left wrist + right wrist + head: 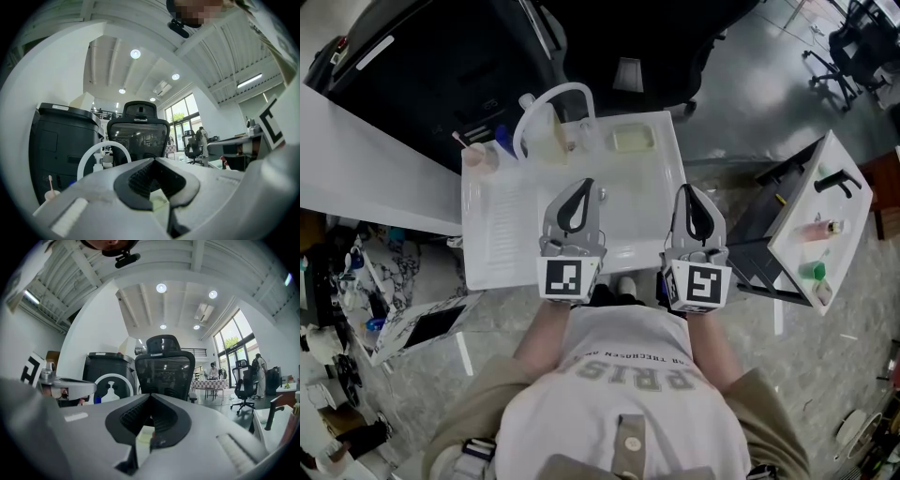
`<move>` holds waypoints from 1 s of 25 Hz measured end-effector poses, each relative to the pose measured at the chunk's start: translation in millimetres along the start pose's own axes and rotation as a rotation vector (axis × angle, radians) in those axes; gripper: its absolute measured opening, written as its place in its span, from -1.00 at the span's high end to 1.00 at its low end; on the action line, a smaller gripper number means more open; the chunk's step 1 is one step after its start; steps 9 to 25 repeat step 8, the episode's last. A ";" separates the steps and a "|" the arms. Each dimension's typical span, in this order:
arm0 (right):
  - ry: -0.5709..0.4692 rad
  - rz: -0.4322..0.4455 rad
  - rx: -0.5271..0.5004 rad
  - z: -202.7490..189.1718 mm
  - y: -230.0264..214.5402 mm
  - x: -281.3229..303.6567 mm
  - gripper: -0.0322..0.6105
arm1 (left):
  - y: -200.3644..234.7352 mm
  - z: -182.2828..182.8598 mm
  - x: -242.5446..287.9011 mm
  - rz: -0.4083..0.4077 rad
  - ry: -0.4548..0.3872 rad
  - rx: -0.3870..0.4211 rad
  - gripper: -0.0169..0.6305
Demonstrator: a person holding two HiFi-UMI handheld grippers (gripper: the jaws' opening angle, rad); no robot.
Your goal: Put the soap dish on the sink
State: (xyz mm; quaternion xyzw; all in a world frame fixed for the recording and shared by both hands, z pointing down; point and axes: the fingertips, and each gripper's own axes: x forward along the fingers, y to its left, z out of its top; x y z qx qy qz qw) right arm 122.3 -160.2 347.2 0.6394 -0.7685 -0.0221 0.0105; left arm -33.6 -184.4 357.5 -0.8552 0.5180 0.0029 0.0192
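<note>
In the head view a pale green soap dish (633, 139) lies on the back right corner of the white sink (502, 244). My left gripper (584, 185) hovers over the basin's middle, shut and empty, pointing toward the back. Over the sink's right edge my right gripper (686, 191) is also shut with nothing in it. In the left gripper view the jaws (152, 162) meet at their tips, and a pale green patch shows through the gap below them. The right gripper view shows closed jaws (150, 397) the same way.
A white looped faucet (546, 105) and a soap bottle (546, 139) stand at the sink's back, with a cup holding a toothbrush (480, 155) at the back left. A black office chair (628, 47) is behind. A second white stand with bottles (825, 225) is at right.
</note>
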 end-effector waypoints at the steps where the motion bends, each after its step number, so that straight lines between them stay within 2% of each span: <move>1: 0.000 0.001 -0.001 0.0 0.4 0.3 0.89 | 0.0 -1.1 0.5 0.001 0.001 -0.004 0.92; 6: -0.002 0.006 -0.005 0.8 0.6 0.7 0.89 | -3.5 -7.7 2.5 -0.010 0.010 0.016 0.92; 25: -0.003 0.009 -0.008 1.4 0.2 0.5 0.89 | -5.6 -8.5 3.2 -0.013 0.013 0.017 0.92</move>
